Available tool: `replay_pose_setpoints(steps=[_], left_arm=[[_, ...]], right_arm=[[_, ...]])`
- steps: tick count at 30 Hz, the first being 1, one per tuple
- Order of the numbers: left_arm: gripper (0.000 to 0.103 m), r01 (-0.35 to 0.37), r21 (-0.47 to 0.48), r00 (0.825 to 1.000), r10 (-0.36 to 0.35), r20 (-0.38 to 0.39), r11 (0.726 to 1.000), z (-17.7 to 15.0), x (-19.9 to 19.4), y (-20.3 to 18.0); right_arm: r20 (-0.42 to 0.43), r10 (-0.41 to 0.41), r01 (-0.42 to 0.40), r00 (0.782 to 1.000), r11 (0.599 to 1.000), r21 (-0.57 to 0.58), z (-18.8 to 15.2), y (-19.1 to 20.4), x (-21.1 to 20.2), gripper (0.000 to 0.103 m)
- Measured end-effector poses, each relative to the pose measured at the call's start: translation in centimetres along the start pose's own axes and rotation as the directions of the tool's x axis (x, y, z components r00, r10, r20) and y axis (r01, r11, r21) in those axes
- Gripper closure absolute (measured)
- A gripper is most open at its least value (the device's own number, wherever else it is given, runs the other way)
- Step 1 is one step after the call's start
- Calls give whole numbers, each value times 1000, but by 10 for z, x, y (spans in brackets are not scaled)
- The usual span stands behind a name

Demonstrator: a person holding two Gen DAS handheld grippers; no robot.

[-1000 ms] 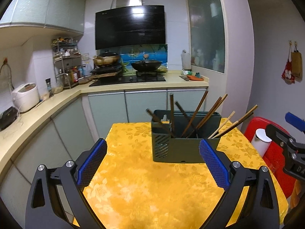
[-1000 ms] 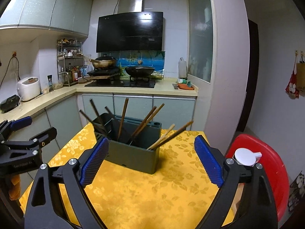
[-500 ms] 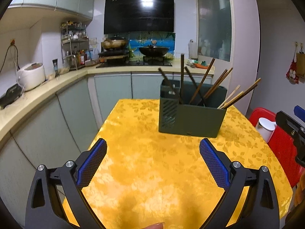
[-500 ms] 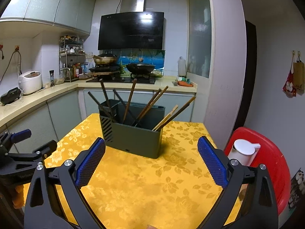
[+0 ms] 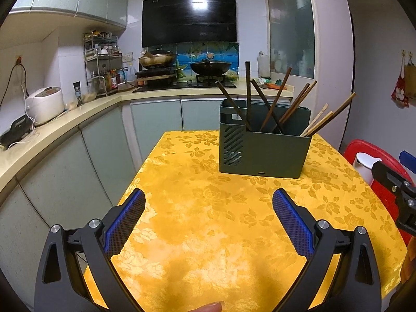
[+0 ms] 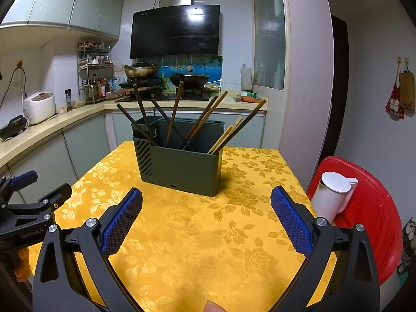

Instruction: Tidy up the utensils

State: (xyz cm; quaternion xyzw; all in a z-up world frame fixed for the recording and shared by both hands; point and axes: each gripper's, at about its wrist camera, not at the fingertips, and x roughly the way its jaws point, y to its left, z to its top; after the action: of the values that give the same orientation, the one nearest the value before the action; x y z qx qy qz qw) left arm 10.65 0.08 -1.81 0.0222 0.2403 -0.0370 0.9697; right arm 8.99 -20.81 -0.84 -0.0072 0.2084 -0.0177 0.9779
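Observation:
A dark green utensil holder (image 5: 262,153) stands on the yellow floral tablecloth (image 5: 208,228), at the far side of the table; it also shows in the right wrist view (image 6: 182,167). Several dark and light wooden chopsticks (image 5: 275,106) lean out of it at different angles (image 6: 197,122). My left gripper (image 5: 208,200) is open and empty, held over the near part of the table, well short of the holder. My right gripper (image 6: 206,199) is open and empty, also short of the holder.
A red plastic chair (image 6: 364,208) with a white jug (image 6: 332,197) on it stands right of the table. A kitchen counter (image 5: 65,122) with a rice cooker (image 5: 45,105) runs along the left. A stove with pans (image 5: 182,72) is behind.
Both grippers have drawn back and risen from the holder, which now looks smaller and farther. Both stay open and empty.

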Motion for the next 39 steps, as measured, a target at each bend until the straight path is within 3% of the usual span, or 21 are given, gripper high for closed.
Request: replay_pose_setpoints(steps=[17,39], left_arm=[[8,-7,25,1000,6,31,1000,-5,-5,-9],[8,-7,34,998,5,63,999,-11,-8,-12]], right_arm=[[-10,1,-1,1000,1000,22,-9,-1,0,7],[78,14,-15,997,1000,16,-13,9,-10,7]])
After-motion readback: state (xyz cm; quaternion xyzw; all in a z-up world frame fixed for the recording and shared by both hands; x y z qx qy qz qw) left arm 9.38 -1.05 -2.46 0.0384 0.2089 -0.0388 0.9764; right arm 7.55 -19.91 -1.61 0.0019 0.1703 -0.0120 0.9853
